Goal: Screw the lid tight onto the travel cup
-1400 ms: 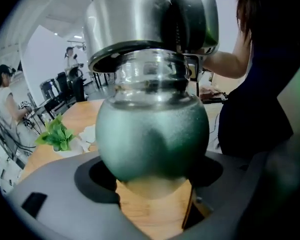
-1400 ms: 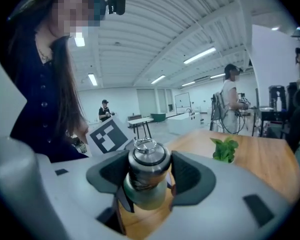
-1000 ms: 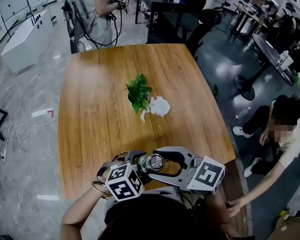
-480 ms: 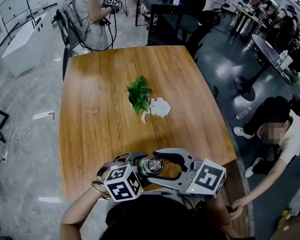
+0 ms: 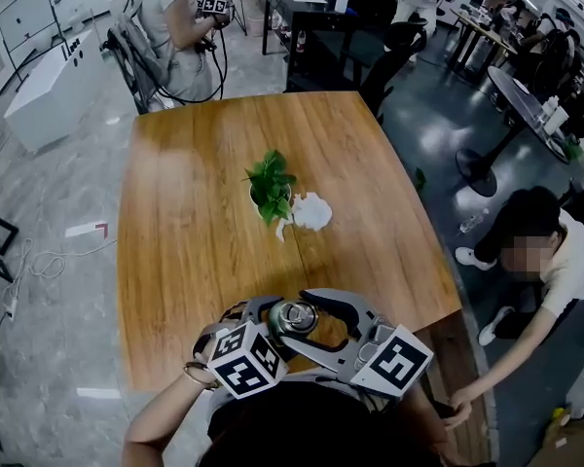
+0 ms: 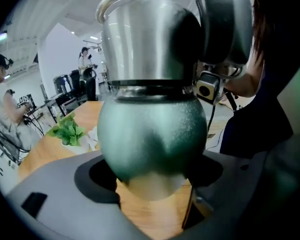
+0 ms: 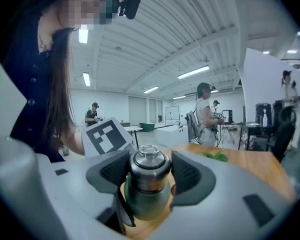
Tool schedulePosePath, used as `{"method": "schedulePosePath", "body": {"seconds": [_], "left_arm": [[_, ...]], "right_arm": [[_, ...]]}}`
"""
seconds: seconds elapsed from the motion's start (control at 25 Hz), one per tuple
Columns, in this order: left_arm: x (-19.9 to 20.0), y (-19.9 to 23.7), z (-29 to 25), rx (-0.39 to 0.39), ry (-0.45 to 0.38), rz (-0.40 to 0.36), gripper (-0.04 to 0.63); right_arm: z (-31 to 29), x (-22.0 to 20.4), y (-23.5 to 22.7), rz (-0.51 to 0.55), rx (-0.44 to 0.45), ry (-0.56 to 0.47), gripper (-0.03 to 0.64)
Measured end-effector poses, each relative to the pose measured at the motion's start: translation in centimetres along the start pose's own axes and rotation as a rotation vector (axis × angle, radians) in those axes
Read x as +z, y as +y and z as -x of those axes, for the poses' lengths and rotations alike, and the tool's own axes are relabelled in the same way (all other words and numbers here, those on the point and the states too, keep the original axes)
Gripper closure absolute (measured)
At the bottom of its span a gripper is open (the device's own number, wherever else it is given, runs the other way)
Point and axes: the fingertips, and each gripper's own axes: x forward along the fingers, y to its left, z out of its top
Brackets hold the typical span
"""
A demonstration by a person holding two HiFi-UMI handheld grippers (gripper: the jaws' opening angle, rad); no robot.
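Presently, head view, left to right. A standing person (image 5: pixel 175 17) is at the far left corner of the wooden table (image 5: pixel 175 241). Both grippers meet at the table's near edge.

Left gripper (image 6: pixel 152 181): jaws are drawn in on the rounded green body of the travel cup (image 6: pixel 150 134), one pad on each side, gripping it. The cup is upright, low over the near edge of the table and between the two grippers. Whether its base touches the wood cannot be told.

Lid (image 7: pixel 148 164): steel, with a small ring on top, seated on the cup's mouth.

Right gripper (image 7: pixel 147 176): it comes in from the opposite side. Its jaws are only as far apart as the lid is wide, and both dark pads press against the lid's sides.

Mid-table, well apart from the cup, is a small green plant (image 5: pixel 271 185). A white crumpled piece (image 5: pixel 311 208) lies just beside it on its right.

Far right: a crouching person (image 5: pixel 550 261) on the floor beside the table.
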Motion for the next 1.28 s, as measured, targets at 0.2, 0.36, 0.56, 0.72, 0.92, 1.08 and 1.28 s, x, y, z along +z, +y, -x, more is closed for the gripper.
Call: {"method": "schedulePosePath", "body": {"seconds": [0.2,0.36,0.56,0.72,0.92,1.08,1.28], "left_arm": [[0.5,-2.9,1.0,-0.218,-0.068,-0.177,0.204],[0.5,-2.9,0.8,-0.208,-0.048,-0.177,0.204],[0.6,0.7,0.2,0.046,-0.019,0.012,0.204],[0.5,-0.4,0.5,-0.051,-0.026,-0.104,0.205],[0.0,-2.9,1.1,-0.227,-0.022,-0.219,0.205],[0.2,-0.2,0.0,-0.031,-0.003,-0.055,0.205],[0.0,-0.9,0.2,-0.079,-0.018,-0.099,0.204]], "right_arm": [[0.7,0.3,2.3,-0.059,0.202,0.012,0.342],[0.6,0.3,2.0,-0.013,0.169,0.003,0.345],[-0.1,0.7,-0.8,-0.031,-0.129,-0.086,0.345],[0.3,0.8,0.5,-0.124,0.004,-0.078,0.344],[0.4,0.3,2.3,-0.042,0.161,-0.005,0.344],[-0.4,0.0,-0.1,-0.078,-0.082,-0.056,0.344],[-0.3,0.2,0.4,-0.149,-0.034,-0.067,0.344]]}}
